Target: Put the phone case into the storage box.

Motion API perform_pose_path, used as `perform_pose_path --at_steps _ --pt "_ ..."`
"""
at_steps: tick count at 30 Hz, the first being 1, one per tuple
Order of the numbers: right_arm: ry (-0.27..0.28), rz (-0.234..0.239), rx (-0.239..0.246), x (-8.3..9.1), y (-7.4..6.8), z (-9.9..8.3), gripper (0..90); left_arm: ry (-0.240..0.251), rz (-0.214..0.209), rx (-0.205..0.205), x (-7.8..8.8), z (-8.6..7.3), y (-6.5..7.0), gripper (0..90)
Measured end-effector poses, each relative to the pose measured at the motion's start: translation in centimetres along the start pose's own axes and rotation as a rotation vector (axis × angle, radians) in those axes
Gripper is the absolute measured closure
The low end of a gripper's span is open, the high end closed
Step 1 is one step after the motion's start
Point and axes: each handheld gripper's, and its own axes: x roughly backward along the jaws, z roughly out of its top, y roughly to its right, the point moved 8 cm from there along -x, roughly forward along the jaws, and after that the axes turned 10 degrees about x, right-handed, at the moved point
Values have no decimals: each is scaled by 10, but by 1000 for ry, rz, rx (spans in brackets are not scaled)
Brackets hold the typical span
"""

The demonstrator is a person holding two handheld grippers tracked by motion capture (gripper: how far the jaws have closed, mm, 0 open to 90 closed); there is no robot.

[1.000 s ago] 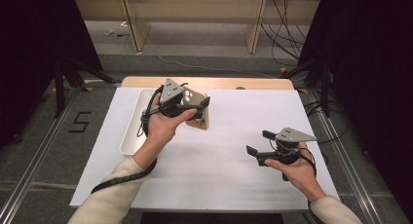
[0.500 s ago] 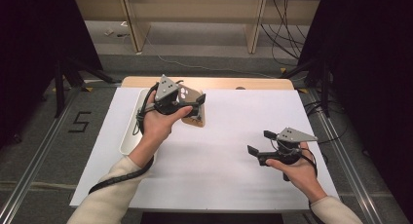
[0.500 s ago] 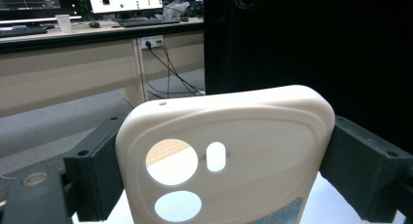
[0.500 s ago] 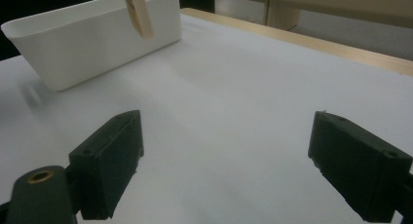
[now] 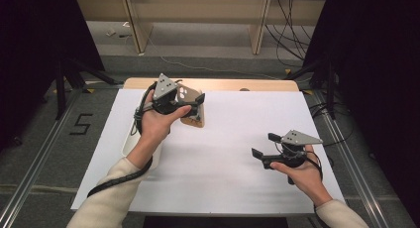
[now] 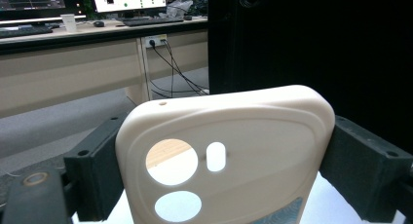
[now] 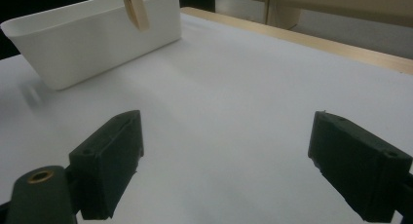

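A cream phone case (image 6: 229,141) with round camera holes stands upright between the jaws of my left gripper (image 6: 219,185), and both pads press on its sides. In the high view the left gripper (image 5: 197,108) holds the phone case (image 5: 190,117) in the air over the table's back left, beside a white tray (image 5: 130,144). My right gripper (image 5: 265,144) hovers low over the white table sheet (image 5: 233,139) at the front right. In its own view the right gripper (image 7: 224,160) is open and holds nothing.
The white tray (image 7: 87,44) lies along the left side of the sheet, and the case's lower end (image 7: 134,9) hangs above its far corner. A wooden table edge (image 5: 223,84) runs along the back. Cables and desk legs lie on the floor beyond.
My left hand with the phone case has drifted slightly left and away, toward the tray. The right hand has kept still.
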Motion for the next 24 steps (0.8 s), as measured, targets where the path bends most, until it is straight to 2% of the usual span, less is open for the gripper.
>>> perform_pose_path --at_steps 24 --pt "3 4 -3 -1 -1 0 139 7 25 -3 6 7 -14 115"
